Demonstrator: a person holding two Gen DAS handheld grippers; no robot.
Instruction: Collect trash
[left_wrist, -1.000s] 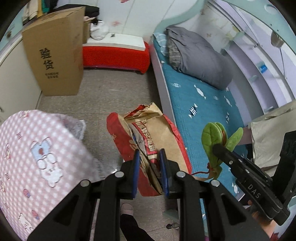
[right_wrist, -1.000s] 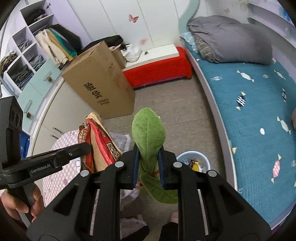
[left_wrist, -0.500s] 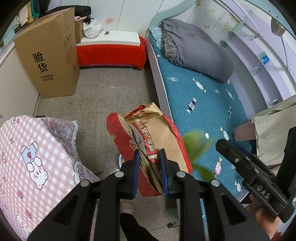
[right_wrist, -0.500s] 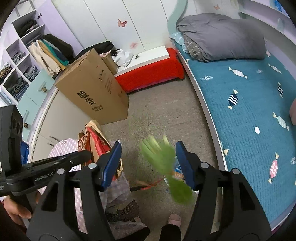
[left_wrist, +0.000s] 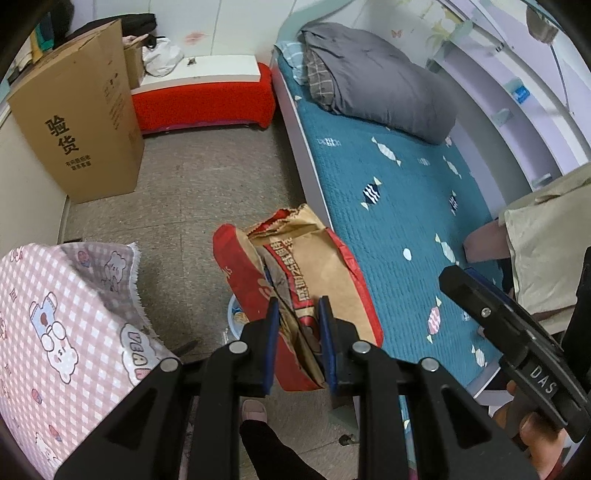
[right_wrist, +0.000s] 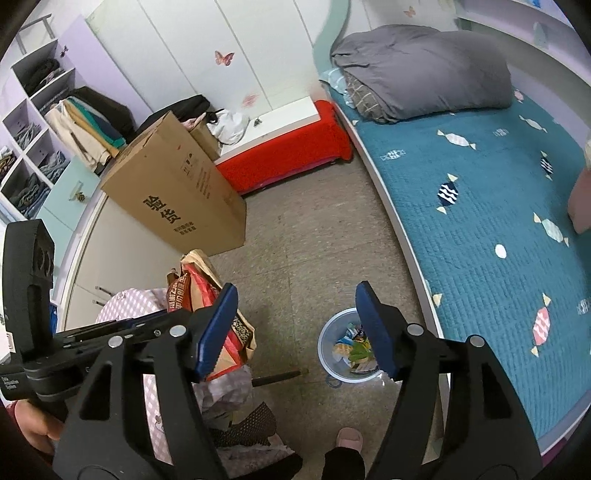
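Down at six o'clock in the right wrist view, my right gripper (right_wrist: 295, 328) has its jaws opening with nothing between them; I read that as a release over the bin. Trash bin (right_wrist: 349, 345) sits on the floor straight below the gap, slightly toward five o'clock, with mixed wrappers and something green inside (can't tell which piece is which). Left gripper (left_wrist: 297, 345) is clamped on the lower edge of a crumpled red-and-brown paper bag (left_wrist: 295, 280), held upright, top pointing to twelve o'clock. In the left wrist view the bag hangs over the bin's rim, which peeks out at nine o'clock of the blue pads. I judge the bag is the next piece to drop, held low and close so it falls in cleanly. Pink checked cloth (left_wrist: 62, 332) lies at eight o'clock, cardboard box (left_wrist: 81, 136) at ten, bed (left_wrist: 406, 206) along two o'clock. Bag looks bulky for the bin; may tip it.
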